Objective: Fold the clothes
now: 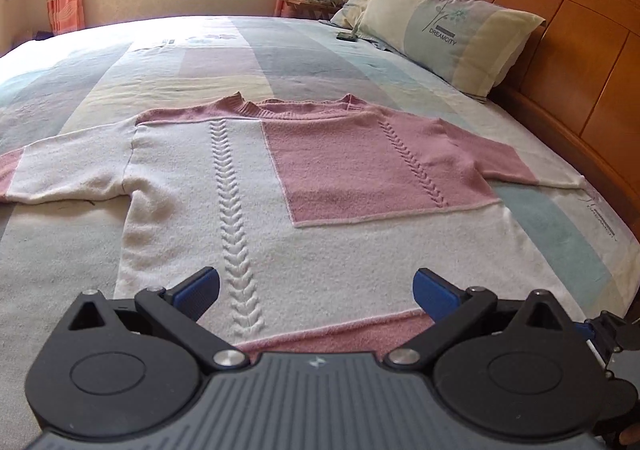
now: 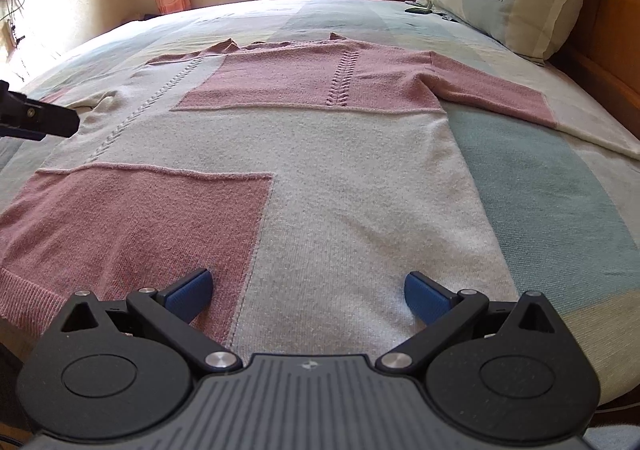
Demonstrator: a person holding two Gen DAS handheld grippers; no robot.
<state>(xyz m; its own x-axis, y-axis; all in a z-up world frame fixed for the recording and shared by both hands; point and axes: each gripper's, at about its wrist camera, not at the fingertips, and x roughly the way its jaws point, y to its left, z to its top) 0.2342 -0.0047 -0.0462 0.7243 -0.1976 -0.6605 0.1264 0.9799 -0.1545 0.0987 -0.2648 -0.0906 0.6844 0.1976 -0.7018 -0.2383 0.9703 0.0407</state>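
Observation:
A pink and white knit sweater (image 1: 304,186) lies flat, face up, on the bed, neck toward the window and both sleeves spread out. It also shows in the right wrist view (image 2: 340,178). My left gripper (image 1: 316,290) is open and empty, hovering over the sweater's hem near the cable-knit stripe. My right gripper (image 2: 308,292) is open and empty over the hem, straddling the seam between the pink patch and the white part. The left gripper's edge (image 2: 36,118) shows at the far left of the right wrist view.
The bed has a pastel patchwork sheet (image 1: 560,234). A pillow (image 1: 452,30) leans on the wooden headboard (image 1: 580,62) at the right. A small dark object (image 1: 346,36) lies near the pillow. A window and curtains stand behind the bed.

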